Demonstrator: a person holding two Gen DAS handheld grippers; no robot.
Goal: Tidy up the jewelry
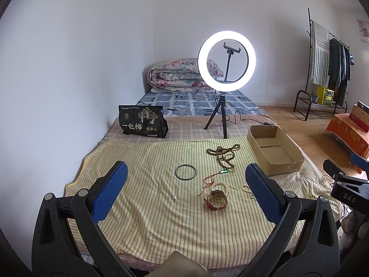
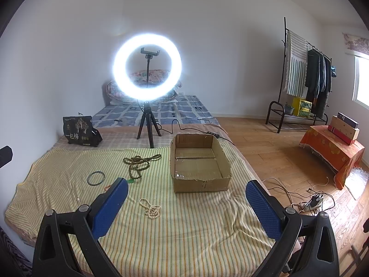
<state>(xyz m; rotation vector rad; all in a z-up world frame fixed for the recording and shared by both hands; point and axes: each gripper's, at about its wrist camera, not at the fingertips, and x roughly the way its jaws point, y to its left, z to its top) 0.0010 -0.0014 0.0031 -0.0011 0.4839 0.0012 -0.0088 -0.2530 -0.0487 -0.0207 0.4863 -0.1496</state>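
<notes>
The left gripper (image 1: 186, 189) consists of two black moulded plastic arms with triangular cut-outs, each joined by round silver pivot screws (image 1: 83, 193). Each finger carries a blue rectangular pad (image 1: 110, 190) with a fine dotted grip texture. The right gripper (image 2: 186, 204) has the same construction: black arms, silver screws, blue textured pads (image 2: 263, 210). Its black body bears white lettering "DAS" (image 1: 349, 197).

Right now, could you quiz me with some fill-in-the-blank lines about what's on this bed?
1. The cardboard box is ____ inside.
2. The jaws of both grippers stand ____.
3. The watch has a ____ strap.
4. The bangle lies on the ____ cloth.

Missing words: empty; open; brown; striped
</notes>
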